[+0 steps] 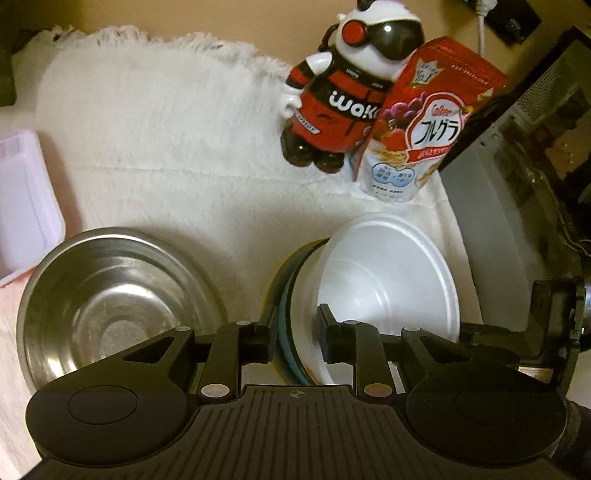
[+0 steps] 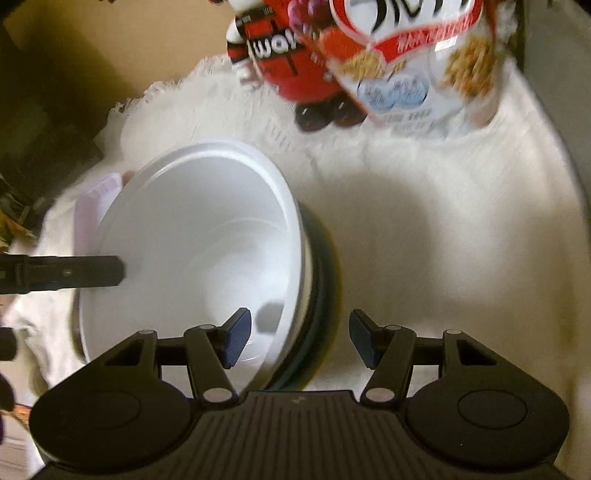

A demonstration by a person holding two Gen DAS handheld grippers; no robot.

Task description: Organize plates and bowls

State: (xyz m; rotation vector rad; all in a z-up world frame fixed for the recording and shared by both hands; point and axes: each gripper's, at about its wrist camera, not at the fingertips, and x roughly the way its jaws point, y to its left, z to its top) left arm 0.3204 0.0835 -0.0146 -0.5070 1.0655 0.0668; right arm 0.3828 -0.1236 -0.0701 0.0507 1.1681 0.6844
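Nearest the lens, left hand-held gripper: stands at a narrow gap, straddles the near edge of the stack, one finger outside the plates, the other inside the white bowl; pads seem just clear of the rim, so holds nothing. Right hand-held gripper: stands at a middling width, likewise straddles the rim from its own side, one blue pad inside the bowl, the other outside the plates, neither pressing. Sits on the plates, that white bowl, on a fluffy white cloth spread over the bench. Lies just beside the stack, apart from it, a steel bowl, empty. Stand near the back of the cloth a figure-shaped bottle and a cereal carton, touching; lies at the cloth's edge a pink tub. Looks thin, light and smooth, the white bowl, probably plastic or foam: likely to flex or slip under a hard pinch, so best taken at the rim wall, pad well down inside, gently. Appear stiffer and heavier, the plates; likely to slide on each other if lifted by one edge. Calls for a firm rim pinch, the steel bowl: rigid, slick.
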